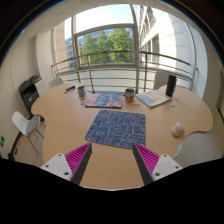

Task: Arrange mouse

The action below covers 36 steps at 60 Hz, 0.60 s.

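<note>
A dark blue patterned mouse mat [116, 127] lies on the round wooden table [60, 125], just ahead of my fingers. A small pale mouse [177, 129] sits on the table to the right of the mat, near the table's right edge. My gripper [112, 160] is open and empty, with bare tabletop between the pink pads [76, 158]. It is above the table's near edge, well short and left of the mouse.
At the far side of the table lie a colourful mat [103, 100], a dark cup [129, 97], a pale book or tablet [152, 99], a dark upright object [170, 86] and a small can [81, 91]. A white chair [27, 125] stands at the left. Windows are behind.
</note>
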Motion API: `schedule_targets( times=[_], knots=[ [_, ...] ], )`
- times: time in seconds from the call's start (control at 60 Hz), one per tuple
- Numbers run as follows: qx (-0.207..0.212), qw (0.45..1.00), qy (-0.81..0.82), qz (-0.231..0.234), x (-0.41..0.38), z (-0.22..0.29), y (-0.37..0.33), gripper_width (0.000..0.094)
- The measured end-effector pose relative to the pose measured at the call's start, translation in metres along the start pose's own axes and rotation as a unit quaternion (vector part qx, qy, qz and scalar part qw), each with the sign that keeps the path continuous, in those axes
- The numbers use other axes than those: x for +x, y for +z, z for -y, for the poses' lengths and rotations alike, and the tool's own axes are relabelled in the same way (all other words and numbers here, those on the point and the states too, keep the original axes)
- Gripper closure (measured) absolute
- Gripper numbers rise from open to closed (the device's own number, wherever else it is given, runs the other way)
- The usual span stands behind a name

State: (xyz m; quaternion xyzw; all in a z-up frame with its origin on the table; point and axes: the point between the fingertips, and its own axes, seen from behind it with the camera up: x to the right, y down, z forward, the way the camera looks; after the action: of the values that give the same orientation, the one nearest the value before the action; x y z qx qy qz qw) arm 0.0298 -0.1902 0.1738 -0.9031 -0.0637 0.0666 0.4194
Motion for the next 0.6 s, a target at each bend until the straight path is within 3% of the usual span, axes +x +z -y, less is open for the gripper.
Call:
schedule_targets(
  times=[0.233,0.6],
  knots=[
    [-0.016,0.999,0.000,-0.050,0.194,-0.058,0.092,0.0088],
    [0.001,0.993,0.044,-0.110,0.371,-0.038,0.182,0.0088]
  ],
)
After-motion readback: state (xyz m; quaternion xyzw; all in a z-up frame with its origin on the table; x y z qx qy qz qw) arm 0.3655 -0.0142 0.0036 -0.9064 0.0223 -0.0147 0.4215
